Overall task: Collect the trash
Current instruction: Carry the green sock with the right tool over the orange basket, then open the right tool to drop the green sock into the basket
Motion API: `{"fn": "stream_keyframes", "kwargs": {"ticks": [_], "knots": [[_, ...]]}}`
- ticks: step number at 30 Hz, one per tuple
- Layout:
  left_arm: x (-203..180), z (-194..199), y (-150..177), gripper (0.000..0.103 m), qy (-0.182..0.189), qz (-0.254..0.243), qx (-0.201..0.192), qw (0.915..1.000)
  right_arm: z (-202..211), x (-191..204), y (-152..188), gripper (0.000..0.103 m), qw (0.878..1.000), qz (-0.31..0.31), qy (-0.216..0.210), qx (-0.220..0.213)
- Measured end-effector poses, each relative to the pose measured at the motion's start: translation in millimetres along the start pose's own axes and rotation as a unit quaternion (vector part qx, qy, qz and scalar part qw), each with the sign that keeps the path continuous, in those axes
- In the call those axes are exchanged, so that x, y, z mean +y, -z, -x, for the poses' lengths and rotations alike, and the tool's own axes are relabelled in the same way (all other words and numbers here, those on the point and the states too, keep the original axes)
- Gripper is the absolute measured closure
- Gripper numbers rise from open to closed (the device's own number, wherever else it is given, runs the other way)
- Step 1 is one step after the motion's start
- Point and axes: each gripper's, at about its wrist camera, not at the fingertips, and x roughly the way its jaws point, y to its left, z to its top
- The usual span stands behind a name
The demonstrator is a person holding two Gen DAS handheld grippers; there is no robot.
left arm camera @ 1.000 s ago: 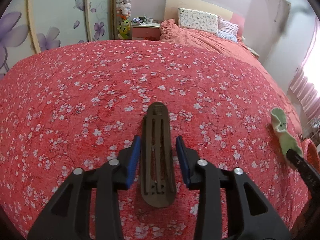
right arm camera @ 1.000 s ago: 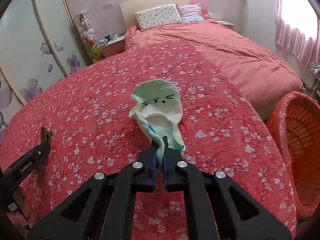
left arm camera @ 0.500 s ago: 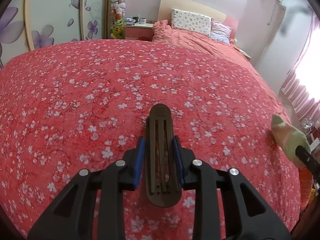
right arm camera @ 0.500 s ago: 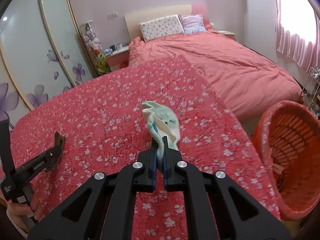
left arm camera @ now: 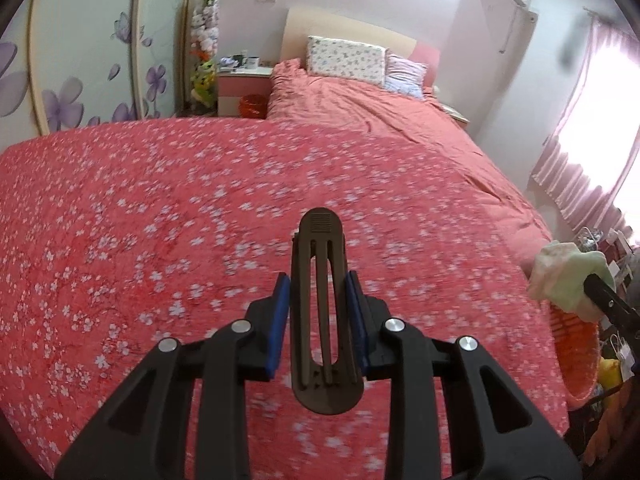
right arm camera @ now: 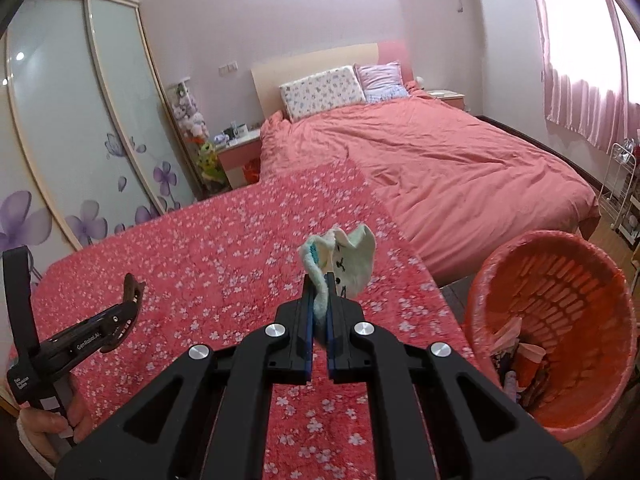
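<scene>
Left gripper (left arm camera: pixel 318 296): its blue pads are pressing on both long edges of a dark brown slotted clip (left arm camera: pixel 322 312); the jaws have just been closing onto it.
Dark brown slotted clip: it is being carried clear of the bedspread, rounded tip pointing away from the camera, flat tail sticking out toward the lens; in the right wrist view it is showing at the far left, in the tip of the other tool.
Right gripper (right arm camera: pixel 319 296): its jaws are standing nearly together, pinching the cuff of a pale green sock (right arm camera: pixel 346 262).
Pale green sock: it is hanging in the air above the near right part of the bedspread, crumpled, with small dark face marks showing; in the left wrist view it is appearing at the right edge above the basket rim.
Person's hand (right arm camera: pixel 48 426): it is gripping the left tool's handle at the lower left of the right wrist view.
Orange basket (right arm camera: pixel 600 264): it is standing on the floor just beside the bed's right edge, holding scraps of paper and wrappers.
Flowered red bedspread (left arm camera: pixel 160 208): it is lying flat under both tools.
Pink quilt (right arm camera: pixel 460 160): it is covering the bed beyond, with two pillows (right arm camera: pixel 320 92) leaning on the headboard.
Nightstand (left arm camera: pixel 244 80): it is standing far off beside the headboard, near sliding doors with purple flowers (right arm camera: pixel 80 140).
</scene>
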Motion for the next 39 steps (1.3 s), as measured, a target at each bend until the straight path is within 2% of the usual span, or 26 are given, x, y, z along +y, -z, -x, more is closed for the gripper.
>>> {"fn": "stream_keyframes", "kwargs": {"ticks": [7, 16, 23, 29, 39], "knots": [[-42.9, 15.0, -2.5, 0.075, 0.029, -0.027, -0.004, 0.9992, 27.4, -22.4, -7.3, 0.098, 0.999, -0.016, 0.001, -0.027], [-122.8, 31.3, -1.2, 0.075, 0.096, -0.073, -0.008, 0.9927, 61.6, -64.2, -14.3, 0.098, 0.997, -0.041, 0.021, -0.065], [-198.6, 39.5, 11.7, 0.075, 0.156, -0.122, 0.000, 0.9803, 77.8, -95.0, -12.7, 0.098, 0.993, -0.064, 0.046, -0.083], [-265.3, 37.9, 29.4, 0.075, 0.205, -0.166, 0.014, 0.9645, 89.3, -128.4, -8.0, 0.098, 0.990, -0.084, 0.062, -0.094], [-341.0, 10.6, 53.1, 0.075, 0.251, -0.208, 0.044, 0.9443, 89.7, -178.4, -1.1, 0.098, 0.984, -0.126, 0.078, -0.098]]}}
